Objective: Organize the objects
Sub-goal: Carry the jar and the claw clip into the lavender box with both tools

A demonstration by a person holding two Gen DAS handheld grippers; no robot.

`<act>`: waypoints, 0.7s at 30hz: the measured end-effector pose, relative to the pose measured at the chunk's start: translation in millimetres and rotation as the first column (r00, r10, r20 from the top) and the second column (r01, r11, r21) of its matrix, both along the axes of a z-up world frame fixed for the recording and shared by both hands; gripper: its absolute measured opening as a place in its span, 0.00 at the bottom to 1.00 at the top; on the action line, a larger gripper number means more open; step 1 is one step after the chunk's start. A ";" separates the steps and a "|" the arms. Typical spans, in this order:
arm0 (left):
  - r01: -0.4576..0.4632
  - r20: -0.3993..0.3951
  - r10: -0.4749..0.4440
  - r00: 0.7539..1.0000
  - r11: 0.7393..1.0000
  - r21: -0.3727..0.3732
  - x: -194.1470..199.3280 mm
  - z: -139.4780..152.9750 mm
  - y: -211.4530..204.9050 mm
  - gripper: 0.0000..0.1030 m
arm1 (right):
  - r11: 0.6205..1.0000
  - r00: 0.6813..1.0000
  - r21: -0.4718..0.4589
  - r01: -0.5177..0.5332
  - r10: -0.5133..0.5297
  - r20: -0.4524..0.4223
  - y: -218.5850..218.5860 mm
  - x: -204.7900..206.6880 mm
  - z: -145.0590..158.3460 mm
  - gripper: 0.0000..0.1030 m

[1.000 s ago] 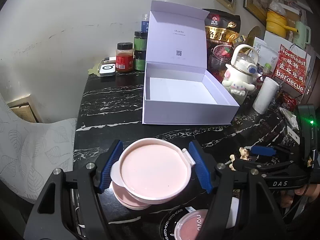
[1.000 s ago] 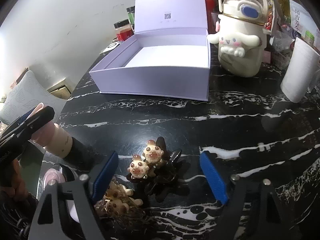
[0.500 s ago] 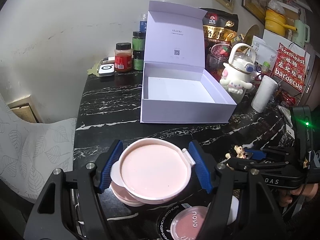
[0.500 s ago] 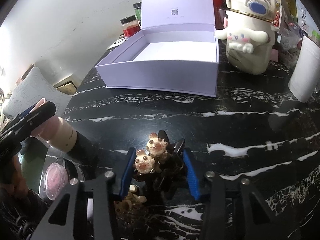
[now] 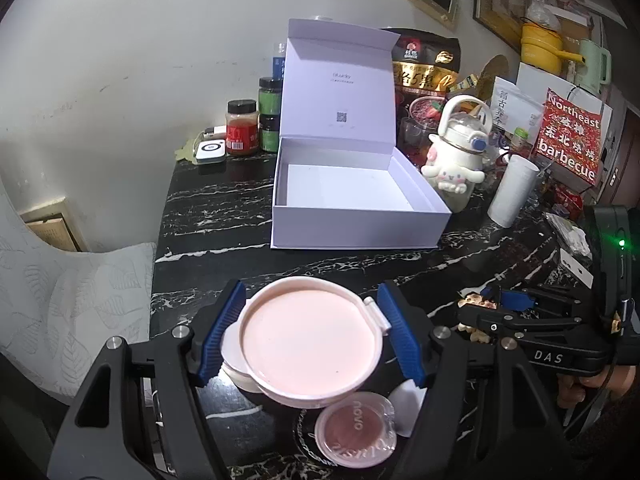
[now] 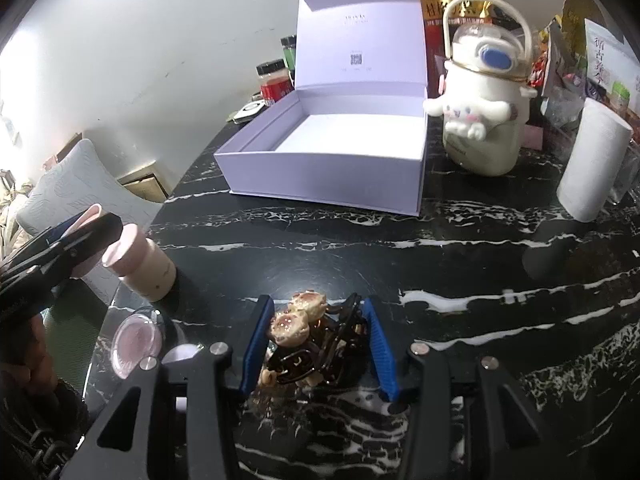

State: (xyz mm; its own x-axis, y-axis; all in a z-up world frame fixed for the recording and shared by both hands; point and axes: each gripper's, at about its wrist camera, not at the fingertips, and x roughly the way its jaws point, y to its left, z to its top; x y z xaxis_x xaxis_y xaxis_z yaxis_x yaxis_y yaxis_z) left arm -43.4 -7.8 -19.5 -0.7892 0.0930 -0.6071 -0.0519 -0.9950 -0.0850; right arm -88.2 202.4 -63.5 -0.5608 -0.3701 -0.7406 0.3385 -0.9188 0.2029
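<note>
My left gripper (image 5: 311, 287) is shut on a round jar with a pink lid (image 5: 310, 344), held just above the black marble table (image 5: 216, 208). In the right wrist view that jar (image 6: 140, 268) shows a cream body and hangs tilted at the left. My right gripper (image 6: 316, 302) is shut on a black hair claw clip (image 6: 320, 344) with small bear charms (image 6: 298, 316), a little off the table. The left wrist view shows the right gripper (image 5: 492, 300) at the right. An open, empty lilac box (image 5: 360, 224) (image 6: 320, 176) stands farther back, lid upright.
A clear blush case (image 5: 354, 428) and a white sponge (image 5: 406, 404) lie under my left gripper. A white character bottle (image 5: 456, 164) and a white paper roll (image 5: 512, 192) stand right of the box. Jars (image 5: 242, 128) line the back wall. A pillow (image 5: 80, 300) lies off the table's left edge.
My right gripper has closed on the hair clip and lifted it off the table. Both grippers have risen and drawn slightly back from the box; the left still holds the jar.
</note>
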 end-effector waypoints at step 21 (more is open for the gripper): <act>0.035 0.018 -0.035 0.999 0.998 -0.042 25.9 25.8 41.0 0.65 | 0.995 0.988 0.021 -0.093 0.095 -0.124 15.8 51.6 41.6 0.46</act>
